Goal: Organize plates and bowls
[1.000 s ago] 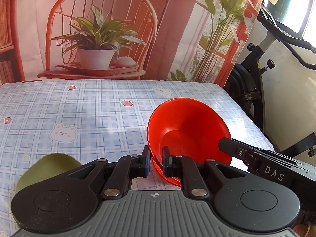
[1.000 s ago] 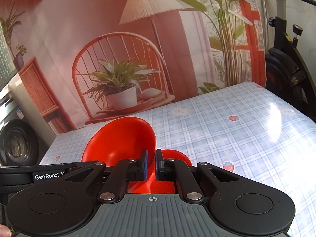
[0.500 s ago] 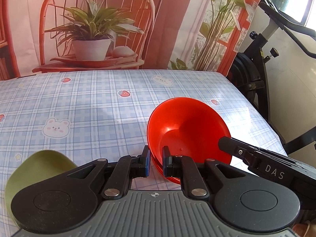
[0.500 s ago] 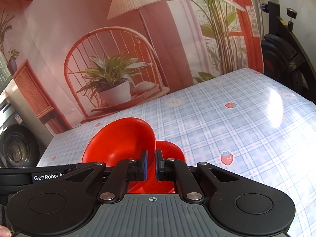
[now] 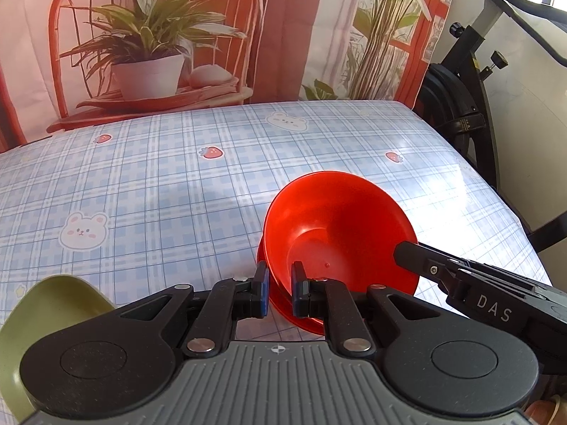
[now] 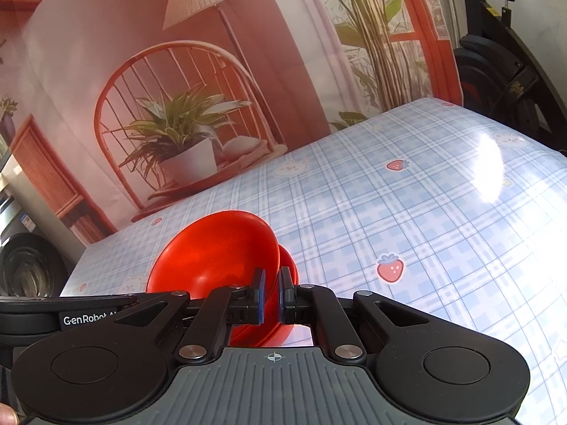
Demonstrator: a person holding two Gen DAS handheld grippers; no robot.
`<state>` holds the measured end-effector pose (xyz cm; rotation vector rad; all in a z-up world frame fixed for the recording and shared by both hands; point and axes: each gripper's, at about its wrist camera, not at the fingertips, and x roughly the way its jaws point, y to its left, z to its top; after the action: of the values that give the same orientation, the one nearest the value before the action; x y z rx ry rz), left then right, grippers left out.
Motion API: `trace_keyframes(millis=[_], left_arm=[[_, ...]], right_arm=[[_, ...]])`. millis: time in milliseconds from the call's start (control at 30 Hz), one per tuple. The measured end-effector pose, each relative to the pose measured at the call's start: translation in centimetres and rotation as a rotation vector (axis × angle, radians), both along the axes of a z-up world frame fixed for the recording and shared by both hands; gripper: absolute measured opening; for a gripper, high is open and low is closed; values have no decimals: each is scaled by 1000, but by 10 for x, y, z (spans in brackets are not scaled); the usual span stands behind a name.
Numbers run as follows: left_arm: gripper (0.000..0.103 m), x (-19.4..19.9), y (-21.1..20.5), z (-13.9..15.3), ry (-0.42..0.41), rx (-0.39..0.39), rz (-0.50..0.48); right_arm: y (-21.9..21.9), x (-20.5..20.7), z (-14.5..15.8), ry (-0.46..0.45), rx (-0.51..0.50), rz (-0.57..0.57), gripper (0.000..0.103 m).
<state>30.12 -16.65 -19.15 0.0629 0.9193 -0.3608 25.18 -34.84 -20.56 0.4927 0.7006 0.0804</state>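
Observation:
A red bowl [image 5: 336,226] sits nested in a second red bowl [image 5: 283,310], both held above the checked tablecloth [image 5: 159,191]. My left gripper [image 5: 280,294] is shut on the near rim of the red bowls. My right gripper [image 6: 269,295] is shut on the opposite rim of the red bowls [image 6: 219,258]; its finger shows in the left wrist view [image 5: 460,276]. A green bowl [image 5: 42,322] lies at the lower left of the left wrist view, partly hidden behind the gripper body.
A printed backdrop with a chair and potted plant [image 5: 149,53] hangs behind the table's far edge. An exercise bike [image 5: 478,106] stands off the table's right side. The table's right edge [image 5: 496,194] is close to the bowls.
Both grippers have moved lower and forward over the table with the red bowls. The left gripper's jaws stand slightly wider apart than before.

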Motion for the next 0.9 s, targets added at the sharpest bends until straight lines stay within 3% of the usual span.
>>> trace_keyframes(millis=[600,900], left_arm=[[14,1,-5,-3,-13,26,1],[22,3,0,0,-50,12,47]], right_arm=[[-1,-1,-8,3,3,-3,8],[2,-1,-6,2,-8,2,9]])
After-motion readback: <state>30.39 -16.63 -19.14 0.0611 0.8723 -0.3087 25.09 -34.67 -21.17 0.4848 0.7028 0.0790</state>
